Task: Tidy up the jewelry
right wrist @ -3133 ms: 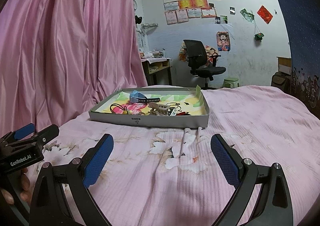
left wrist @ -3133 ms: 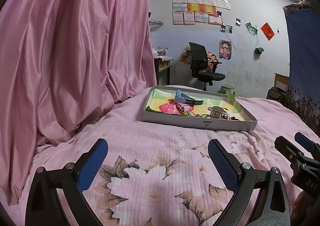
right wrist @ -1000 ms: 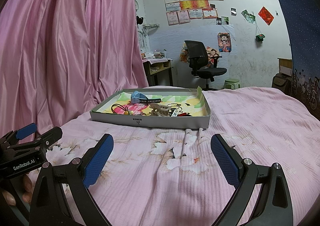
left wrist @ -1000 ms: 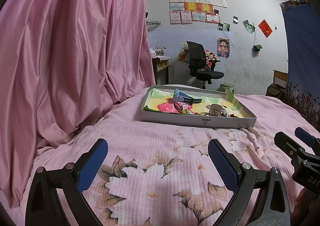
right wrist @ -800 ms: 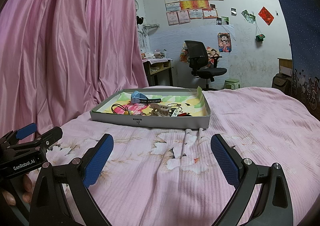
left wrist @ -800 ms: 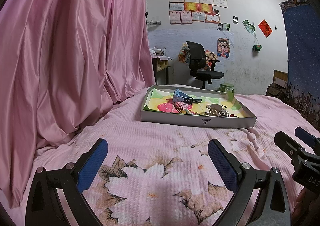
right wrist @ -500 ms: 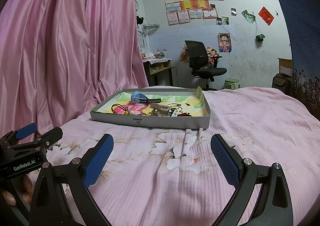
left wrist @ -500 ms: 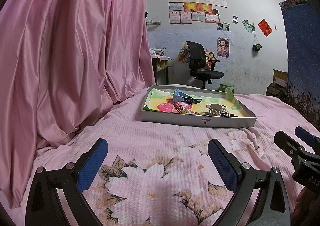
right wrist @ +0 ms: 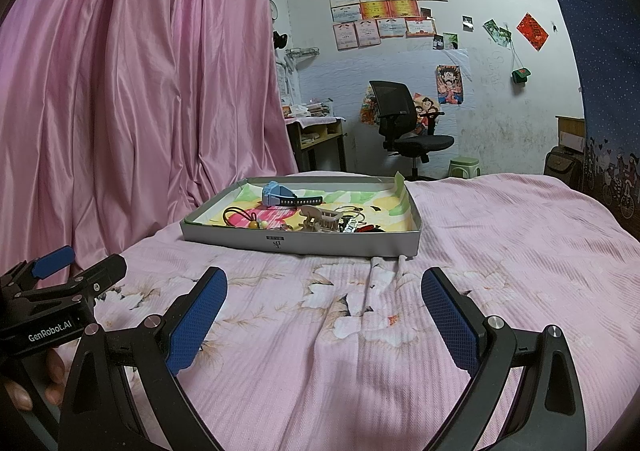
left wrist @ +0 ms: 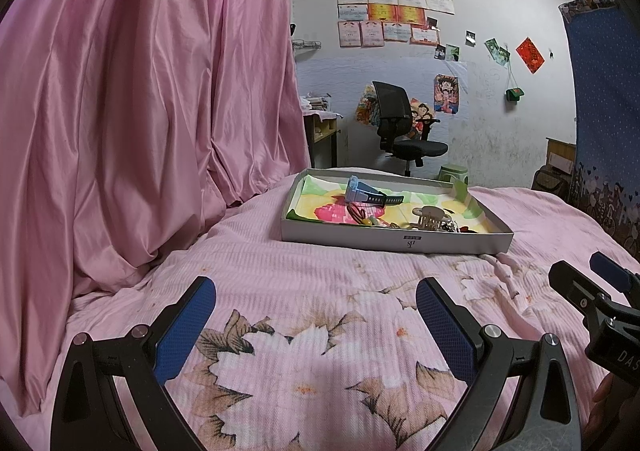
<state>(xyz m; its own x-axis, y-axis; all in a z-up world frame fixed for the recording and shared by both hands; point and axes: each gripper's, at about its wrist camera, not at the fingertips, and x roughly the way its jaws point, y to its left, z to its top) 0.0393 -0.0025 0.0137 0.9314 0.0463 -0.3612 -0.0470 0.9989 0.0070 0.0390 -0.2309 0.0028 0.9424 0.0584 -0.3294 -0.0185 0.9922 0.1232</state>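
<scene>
A shallow grey tray [left wrist: 396,241] [right wrist: 300,243] with a colourful lining lies on the pink floral bed. Inside it are a light-blue watch [left wrist: 360,191] [right wrist: 278,195], a dark hair tie with beads [left wrist: 360,215] [right wrist: 240,217], a beige claw clip [left wrist: 430,217] [right wrist: 320,219] and a few small pieces too small to tell apart. My left gripper [left wrist: 316,319] hovers open over the bedspread well short of the tray, empty. My right gripper [right wrist: 324,307] is open and empty too, just in front of the tray. Each gripper shows at the edge of the other's view.
A pink satin curtain [left wrist: 140,111] hangs along the left side of the bed. Beyond the bed stand a black office chair [left wrist: 404,131], a small desk [right wrist: 316,135] and a green stool [right wrist: 464,165]. A blue cloth [left wrist: 604,91] hangs at right.
Over three seconds both views have drifted slightly, with the tray sitting a little higher and nearer in view. In the last second nothing visibly moves.
</scene>
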